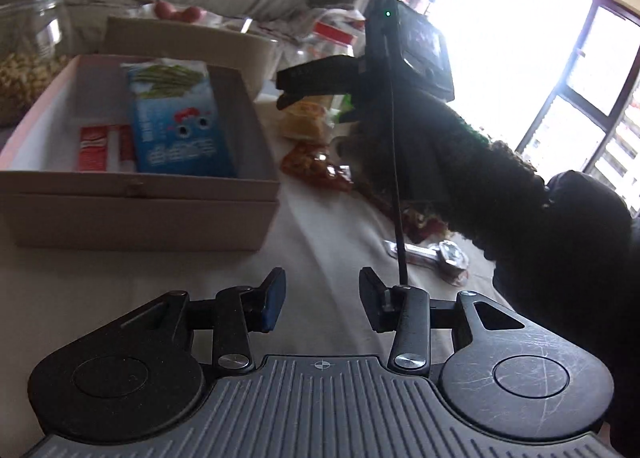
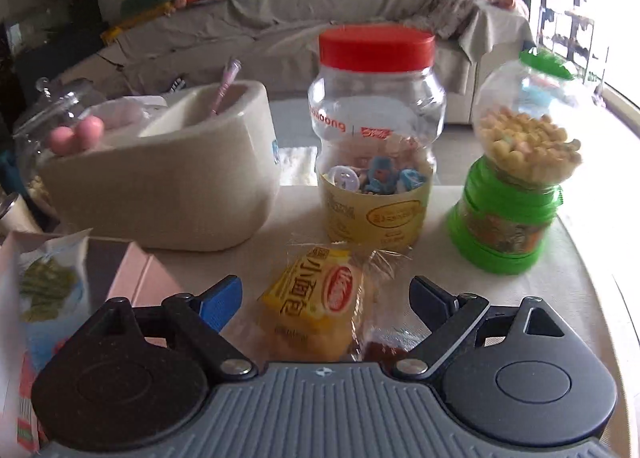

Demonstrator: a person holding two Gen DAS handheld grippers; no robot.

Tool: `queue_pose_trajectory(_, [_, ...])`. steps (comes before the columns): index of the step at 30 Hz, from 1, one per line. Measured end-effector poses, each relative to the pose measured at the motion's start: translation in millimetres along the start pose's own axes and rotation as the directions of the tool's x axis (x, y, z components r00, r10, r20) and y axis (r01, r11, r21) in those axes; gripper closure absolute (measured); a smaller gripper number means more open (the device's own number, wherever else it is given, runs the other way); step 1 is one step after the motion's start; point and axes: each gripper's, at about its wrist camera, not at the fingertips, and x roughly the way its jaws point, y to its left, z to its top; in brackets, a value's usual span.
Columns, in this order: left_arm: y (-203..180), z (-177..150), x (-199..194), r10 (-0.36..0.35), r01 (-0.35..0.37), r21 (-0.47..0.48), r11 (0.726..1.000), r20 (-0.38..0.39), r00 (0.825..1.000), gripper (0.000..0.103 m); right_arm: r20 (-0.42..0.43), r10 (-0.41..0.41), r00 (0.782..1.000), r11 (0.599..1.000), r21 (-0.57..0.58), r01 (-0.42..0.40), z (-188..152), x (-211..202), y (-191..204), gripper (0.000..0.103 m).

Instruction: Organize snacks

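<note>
My right gripper (image 2: 326,306) stands wide apart over the table (image 2: 568,290), and the yellow bread packet (image 2: 316,310) lies on the cloth right between its two fingers, touching neither pad. A small red snack packet (image 2: 380,350) lies against the bread's right side, close under my right finger.

My left gripper (image 1: 322,304) is part-way apart with nothing between its pads, only bare tablecloth (image 1: 320,234) beneath. No earlier view lets me say more of its jaws. Ahead and to its left sits the pink-rimmed cardboard box (image 1: 140,210), holding a blue snack bag (image 1: 180,126) upright beside a red-and-white packet (image 1: 100,148).

From the left view, my right hand in its dark knitted sleeve (image 1: 480,170) reaches across, its tongs above the bread.

Behind the bread stands a clear jar with a red lid (image 2: 376,130), with a green-lidded jar of small round biscuits (image 2: 516,174) to its right. To the left sits a beige tub (image 2: 168,186), with a glass jar (image 2: 36,130) beyond it. Both plastic jars stand close behind the packet.
</note>
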Motion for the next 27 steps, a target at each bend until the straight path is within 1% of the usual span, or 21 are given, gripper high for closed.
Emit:
queue_pose_trajectory(1, [5, -1, -3, 0.001, -0.001, -0.014, 1.0, 0.0, 1.0, 0.058, -0.021, 0.019, 1.0, 1.0, 0.017, -0.019, 2, 3, -1, 0.026])
queue_pose_trajectory(3, [13, -3, -8, -0.007, 0.007, -0.049, 0.999, -0.001, 1.0, 0.058, -0.054, 0.06, 0.997, 0.998, 0.019, -0.059, 2, -1, -2, 0.046])
queue_pose_trajectory(4, [16, -1, -5, -0.012, 0.012, -0.066, 0.998, -0.003, 1.0, 0.058, -0.053, 0.068, 0.996, 0.998, 0.01, -0.067, 0, -8, -2, 0.049])
queue_pose_trajectory(6, [21, -3, -7, -0.02, 0.02, -0.083, 0.996, -0.004, 1.0, 0.058, -0.026, 0.079, 0.997, 0.997, -0.008, -0.08, -8, -33, -5, 0.05])
queue_pose_trajectory(10, [24, -4, -7, -0.044, 0.043, -0.104, 0.994, -0.008, 0.999, 0.058, 0.027, 0.153, 0.988, 0.987, -0.057, -0.151, -41, -103, -16, 0.05])
queue_pose_trajectory(13, [23, -2, -6, -0.059, 0.057, -0.11, 0.992, -0.007, 0.998, 0.058, 0.024, 0.175, 0.984, 0.982, -0.07, -0.173, -72, -146, -27, 0.05])
queue_pose_trajectory(16, [16, -3, -1, -0.066, 0.065, -0.102, 0.993, -0.013, 0.998, 0.058, -0.043, 0.23, 0.972, 0.973, -0.03, -0.231, -109, -165, -38, 0.05])
queue_pose_trajectory(18, [12, -3, 1, -0.071, 0.069, -0.102, 0.992, -0.019, 0.997, 0.058, -0.093, 0.273, 0.957, 0.962, -0.001, -0.275, -133, -171, -40, 0.05])
queue_pose_trajectory(20, [7, -2, 2, -0.076, 0.074, -0.097, 0.993, -0.024, 0.997, 0.058, -0.136, 0.321, 0.937, 0.946, 0.009, -0.323, -154, -172, -41, 0.05])
queue_pose_trajectory(21, [4, -2, 1, -0.075, 0.072, -0.092, 0.993, -0.028, 0.997, 0.058, -0.155, 0.343, 0.927, 0.938, 0.003, -0.346, -163, -171, -38, 0.048])
queue_pose_trajectory(22, [0, -2, 1, -0.071, 0.068, -0.087, 0.994, -0.032, 0.997, 0.058, -0.16, 0.359, 0.919, 0.931, -0.005, -0.365, -171, -174, -37, 0.042])
queue_pose_trajectory(24, [-6, -3, 1, -0.063, 0.059, -0.074, 0.996, -0.045, 0.997, 0.058, -0.146, 0.364, 0.92, 0.929, -0.021, -0.371, -179, -181, -35, 0.032])
queue_pose_trajectory(26, [-13, -2, 2, -0.057, 0.054, -0.06, 0.997, -0.058, 0.997, 0.058, -0.083, 0.342, 0.936, 0.936, -0.056, -0.347, -179, -195, -40, 0.031])
queue_pose_trajectory(27, [-17, -3, 3, -0.059, 0.056, -0.054, 0.997, -0.064, 0.996, 0.058, -0.041, 0.314, 0.948, 0.946, -0.072, -0.316, -177, -201, -44, 0.029])
